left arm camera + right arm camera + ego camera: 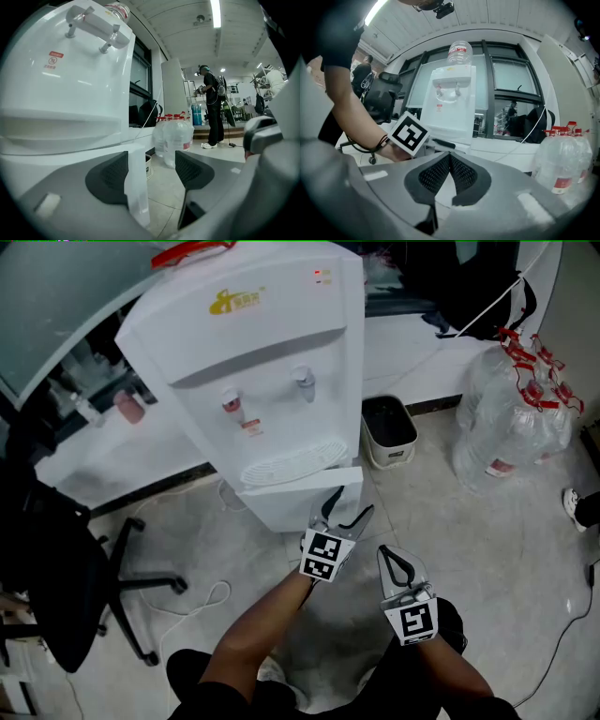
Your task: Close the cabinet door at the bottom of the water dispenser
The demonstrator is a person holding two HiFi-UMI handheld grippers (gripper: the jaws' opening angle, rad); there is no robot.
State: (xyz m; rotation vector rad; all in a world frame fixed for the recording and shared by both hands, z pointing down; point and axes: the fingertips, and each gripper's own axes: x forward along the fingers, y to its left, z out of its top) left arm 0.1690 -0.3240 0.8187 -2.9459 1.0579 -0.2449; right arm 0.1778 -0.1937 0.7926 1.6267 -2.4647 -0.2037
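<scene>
One cabinet door (135, 185) ajar, edge upright

Office: swivel chair (66, 587), water dispenser (258, 371)

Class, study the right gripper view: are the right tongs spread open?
No, the right tongs are closed, with their dark tips touching and nothing between them.
</scene>
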